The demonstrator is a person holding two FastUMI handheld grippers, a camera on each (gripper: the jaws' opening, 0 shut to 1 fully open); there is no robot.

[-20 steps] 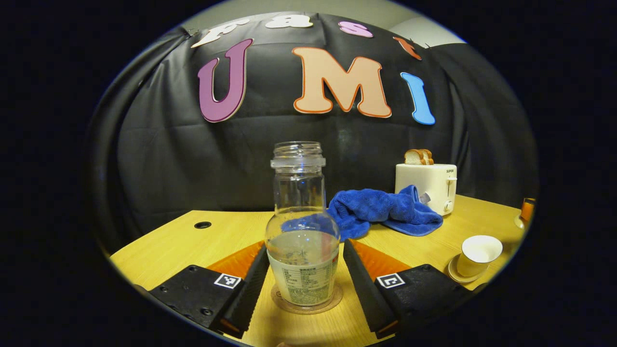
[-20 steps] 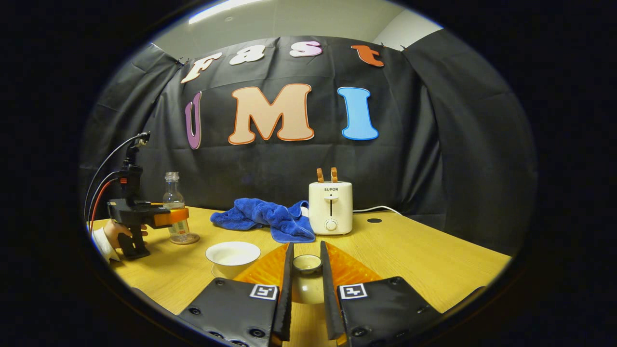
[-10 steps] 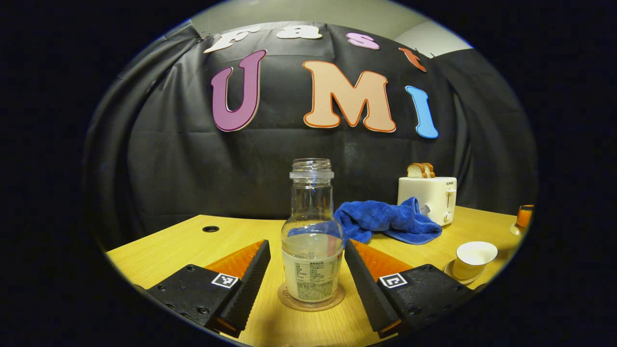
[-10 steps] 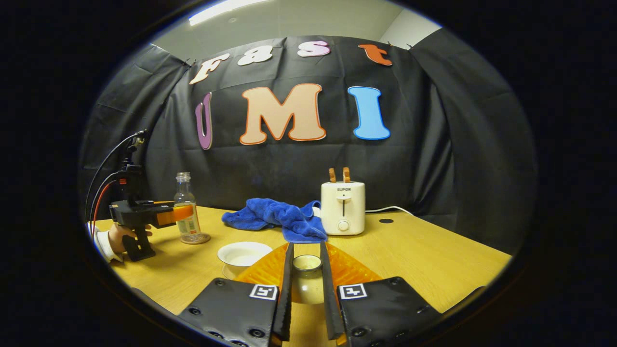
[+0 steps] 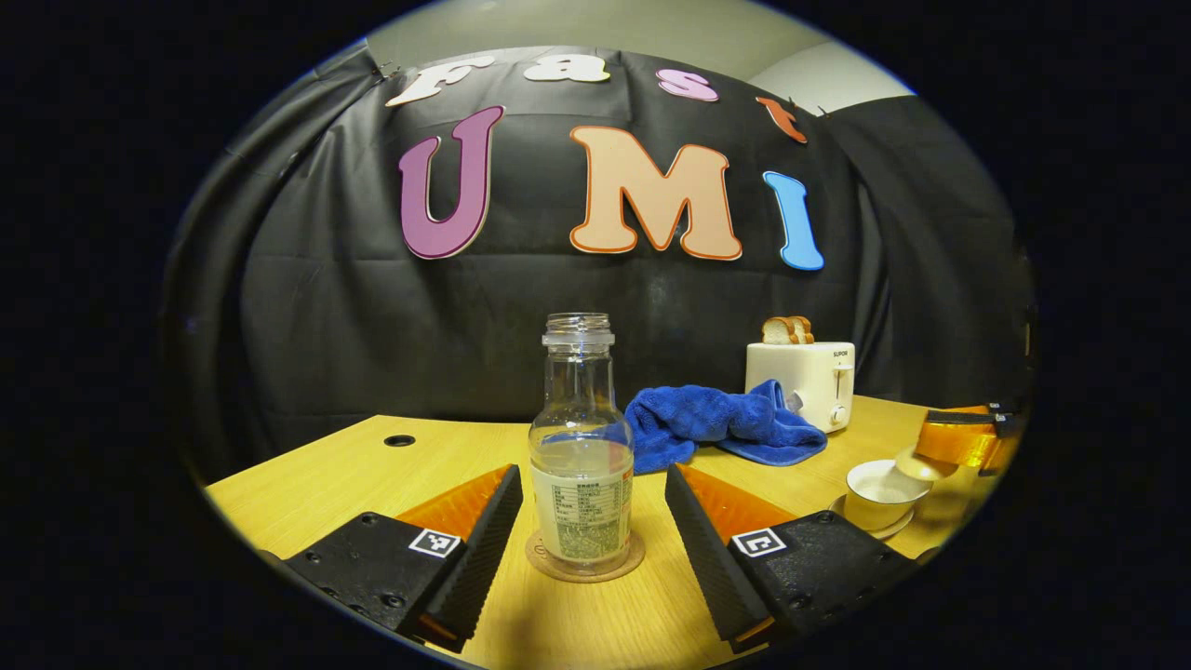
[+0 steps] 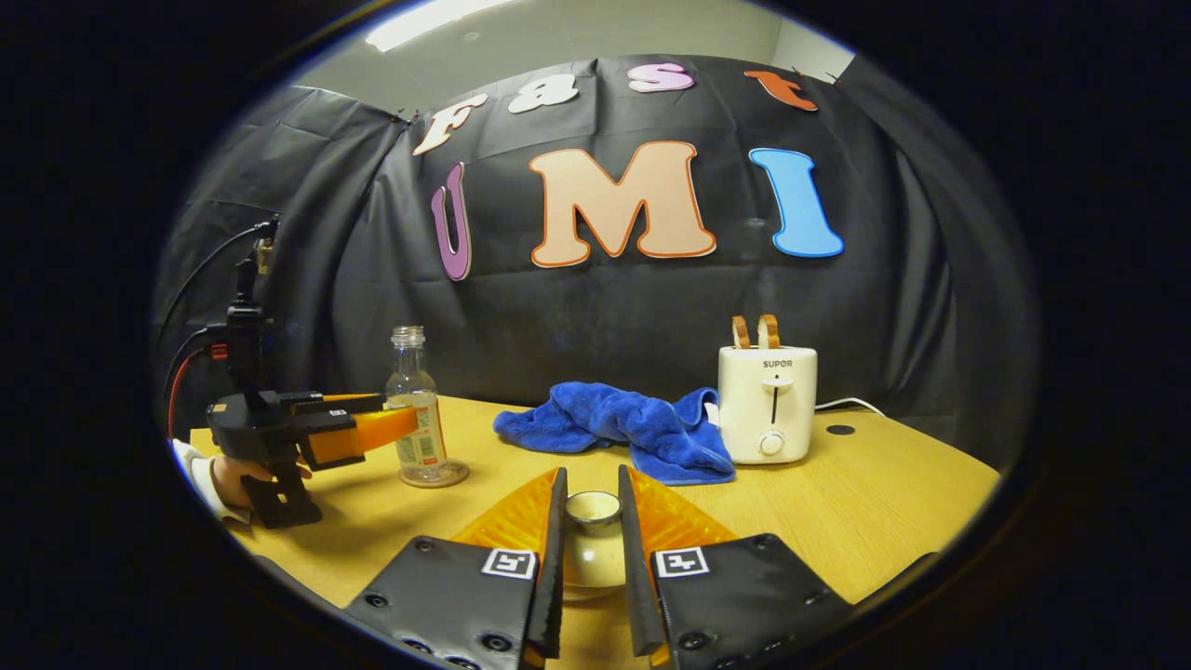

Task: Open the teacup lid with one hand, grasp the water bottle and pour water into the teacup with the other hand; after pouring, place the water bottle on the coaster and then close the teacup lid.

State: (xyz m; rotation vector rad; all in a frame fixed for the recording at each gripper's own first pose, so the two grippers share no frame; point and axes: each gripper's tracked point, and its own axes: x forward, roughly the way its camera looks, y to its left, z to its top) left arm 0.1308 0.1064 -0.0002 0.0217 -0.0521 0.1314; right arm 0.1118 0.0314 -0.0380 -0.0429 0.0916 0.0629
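One bottle: clear glass water bottle [image 5: 581, 447], uncapped, stands upright on the round cork coaster [image 5: 584, 564], long axis vertical, mouth up, partly filled.
Left gripper [image 5: 588, 521]: released, fingers spread either side of the bottle, not touching.
Teacup: white ceramic teacup [image 5: 878, 491] on its saucer, uncovered.
Lid: small white teacup lid [image 6: 593, 535], clenched between the right gripper [image 6: 590, 530] fingers.
Table: yellow wooden table [image 6: 837, 502] carries a crumpled blue towel [image 6: 619, 430] and white toaster [image 6: 768, 403].

"SUPOR" on the toaster [image 6: 768, 405] front; bottle label unreadable
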